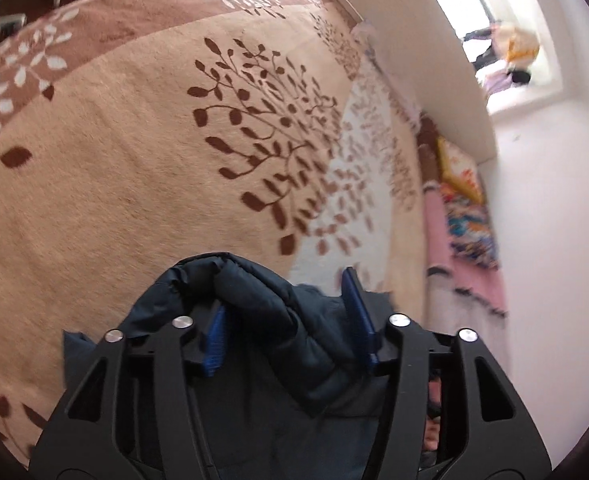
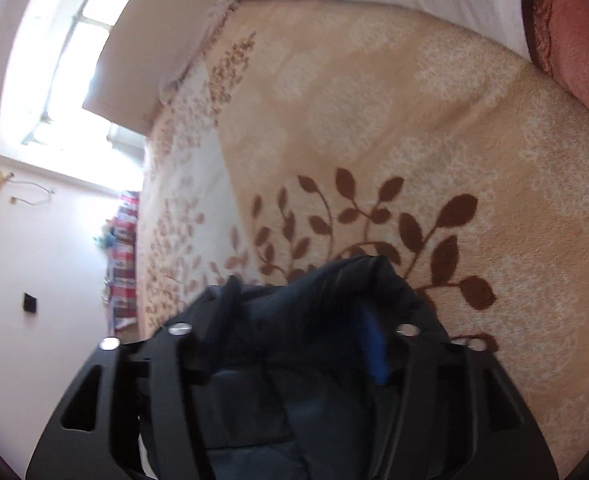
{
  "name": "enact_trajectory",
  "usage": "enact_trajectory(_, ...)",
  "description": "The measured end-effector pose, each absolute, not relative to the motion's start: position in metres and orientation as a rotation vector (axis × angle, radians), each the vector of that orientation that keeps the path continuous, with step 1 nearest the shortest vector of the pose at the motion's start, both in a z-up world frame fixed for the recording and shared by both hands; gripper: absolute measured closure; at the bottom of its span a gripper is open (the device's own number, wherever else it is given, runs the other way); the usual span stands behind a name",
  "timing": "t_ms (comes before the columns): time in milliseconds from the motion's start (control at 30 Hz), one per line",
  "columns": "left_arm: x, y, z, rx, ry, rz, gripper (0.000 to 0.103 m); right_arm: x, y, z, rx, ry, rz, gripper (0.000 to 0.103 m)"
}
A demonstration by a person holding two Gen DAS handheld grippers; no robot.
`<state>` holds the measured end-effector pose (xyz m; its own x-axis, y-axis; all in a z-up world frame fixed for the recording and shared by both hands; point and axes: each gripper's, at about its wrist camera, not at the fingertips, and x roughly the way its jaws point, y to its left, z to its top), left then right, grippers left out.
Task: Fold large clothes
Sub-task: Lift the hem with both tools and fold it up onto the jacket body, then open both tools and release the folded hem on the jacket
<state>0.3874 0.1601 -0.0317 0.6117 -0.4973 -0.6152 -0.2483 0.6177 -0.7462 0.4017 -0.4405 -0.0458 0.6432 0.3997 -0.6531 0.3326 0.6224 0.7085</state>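
Note:
A dark navy padded jacket (image 1: pixel 198 280) lies bunched on a beige plush cover with a brown leaf pattern (image 1: pixel 134 168). In the left wrist view my left gripper (image 1: pixel 286 320) stands open just over it, and a puffy fold of the jacket rises between the blue pads (image 1: pixel 214 340) without being pinched. In the right wrist view the same jacket (image 2: pixel 354 276) heaps up between the fingers of my right gripper (image 2: pixel 298 320). That gripper is open too, with one blue pad (image 2: pixel 374 348) showing on the right. The rest of the jacket is hidden below the gripper bodies.
The beige cover (image 2: pixel 414 120) spreads wide ahead of both grippers. A white board (image 1: pixel 414 60) and colourful pillows (image 1: pixel 466 208) line one side by a bright window (image 2: pixel 66 40). A reddish cushion (image 2: pixel 566 40) sits at the far corner. A person's fingers (image 1: pixel 432 436) show behind the left gripper.

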Motion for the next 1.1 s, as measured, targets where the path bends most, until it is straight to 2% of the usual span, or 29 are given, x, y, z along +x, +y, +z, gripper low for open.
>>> enact_trajectory(33,0.386,0.161,-0.031,-0.944,0.926,-0.171,0.04,0.398,-0.442,-0.041,0.942,0.876,0.042,0.022)
enact_trajectory(233,0.377,0.165,-0.025,-0.955,0.898,-0.193,0.039,0.385,-0.447,-0.025,0.942,0.801,0.037,0.021)
enact_trajectory(433,0.365,0.195,-0.026,-1.23,0.793,-0.215,0.03,0.346,-0.434,-0.024,0.868,0.809,0.092,0.021)
enact_trajectory(500,0.361,0.201,-0.017,-1.228,0.751,-0.21,0.028,0.326,-0.429,-0.028,0.865,0.811,0.121,0.022)
enact_trajectory(700,0.338,0.197,0.012,-0.958,0.805,-0.188,0.028,0.25,-0.426,-0.041,0.884,0.803,0.145,0.021)
enact_trajectory(867,0.285,0.179,0.021,-0.692,0.881,-0.198,0.028,0.2,-0.428,-0.049,0.871,0.818,0.095,0.021)
enact_trajectory(1100,0.204,0.173,0.012,-0.574,0.925,-0.181,0.028,0.149,-0.417,-0.053,0.817,0.846,0.06,0.021)
